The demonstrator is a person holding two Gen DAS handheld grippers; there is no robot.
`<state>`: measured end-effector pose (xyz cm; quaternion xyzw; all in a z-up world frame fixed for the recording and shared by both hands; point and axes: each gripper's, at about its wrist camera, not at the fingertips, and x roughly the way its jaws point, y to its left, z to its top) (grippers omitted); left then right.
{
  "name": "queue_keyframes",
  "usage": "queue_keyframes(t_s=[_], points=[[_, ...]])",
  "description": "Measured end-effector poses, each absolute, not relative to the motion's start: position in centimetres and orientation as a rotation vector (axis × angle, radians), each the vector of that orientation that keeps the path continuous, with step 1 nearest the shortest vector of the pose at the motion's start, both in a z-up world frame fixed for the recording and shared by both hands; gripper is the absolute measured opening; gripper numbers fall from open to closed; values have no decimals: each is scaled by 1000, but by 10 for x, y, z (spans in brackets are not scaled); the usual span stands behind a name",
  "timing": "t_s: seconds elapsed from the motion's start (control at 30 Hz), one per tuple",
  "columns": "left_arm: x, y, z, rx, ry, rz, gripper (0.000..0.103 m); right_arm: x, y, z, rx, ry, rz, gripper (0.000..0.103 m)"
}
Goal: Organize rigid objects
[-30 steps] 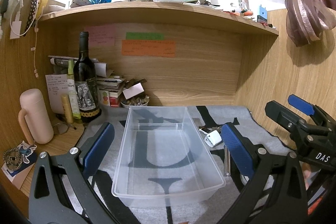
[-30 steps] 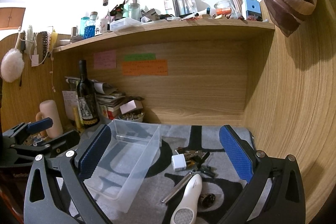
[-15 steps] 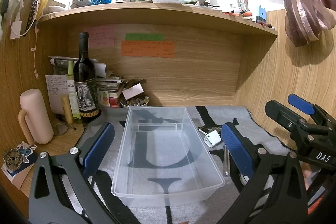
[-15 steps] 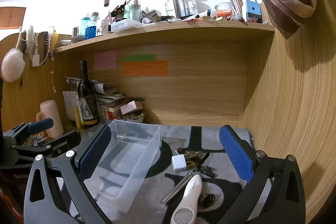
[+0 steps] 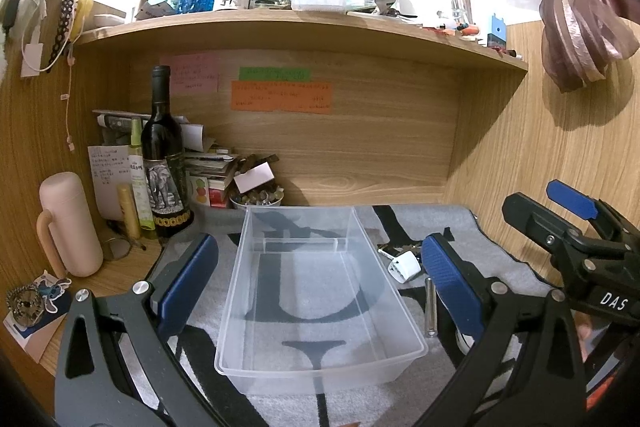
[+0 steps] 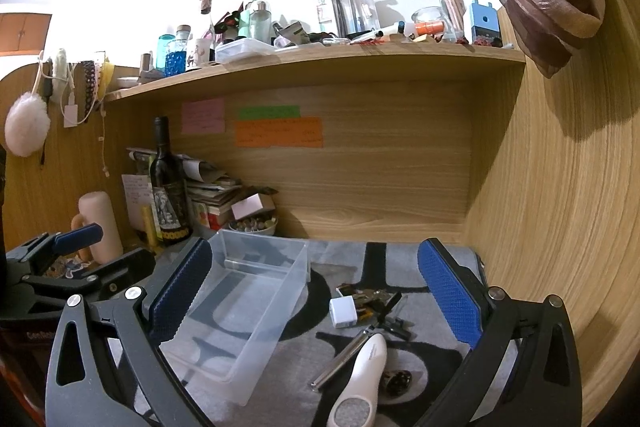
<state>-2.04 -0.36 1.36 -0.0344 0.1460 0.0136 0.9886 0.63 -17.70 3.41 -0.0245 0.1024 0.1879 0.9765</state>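
Note:
A clear plastic bin (image 5: 320, 291) sits empty on a grey mat; it also shows in the right wrist view (image 6: 240, 311). My left gripper (image 5: 320, 283) is open, its jaws wide on either side of the bin, holding nothing. My right gripper (image 6: 312, 291) is open and empty above a pile of small items: a white cube charger (image 6: 343, 311), a white handheld device (image 6: 360, 375), a metal rod (image 6: 340, 359), keys and black clips (image 6: 384, 307). The charger (image 5: 404, 265) and rod (image 5: 429, 307) show right of the bin in the left wrist view.
A wine bottle (image 5: 162, 155), a pink mug (image 5: 68, 227), stacked books and a bowl of beads (image 5: 260, 197) crowd the back left corner. Wooden walls close the back and right. A cluttered shelf (image 5: 300, 23) hangs overhead.

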Motion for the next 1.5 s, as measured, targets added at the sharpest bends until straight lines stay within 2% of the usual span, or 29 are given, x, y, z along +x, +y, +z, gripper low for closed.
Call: queue_keyframes(t_s=[0.37, 0.43, 0.47, 0.63, 0.73, 0.8, 0.97, 1.13, 1.23, 1.5], points=[[-8, 12, 8, -102, 320, 8, 103, 24, -170, 28, -69, 255, 389, 103], [-2, 18, 4, -111, 344, 5, 94, 30, -170, 25, -72, 275, 387, 103], [3, 22, 2, -116, 365, 11, 86, 34, -170, 23, -71, 286, 380, 103], [24, 47, -12, -153, 459, 23, 82, 53, -174, 15, -73, 340, 345, 101], [41, 66, -23, -162, 525, 60, 81, 63, -178, 10, -76, 378, 331, 94], [49, 75, -31, -157, 572, 79, 74, 72, -180, 7, -83, 409, 321, 90], [69, 97, -45, -146, 683, 70, 72, 92, -187, 1, -86, 479, 285, 80], [87, 106, -51, -127, 768, 15, 62, 110, -189, -3, -100, 541, 257, 71], [97, 105, -56, -108, 816, -15, 53, 121, -188, -6, -115, 578, 246, 66], [119, 101, -63, -119, 899, -125, 28, 155, -176, -27, -135, 733, 284, 65]])
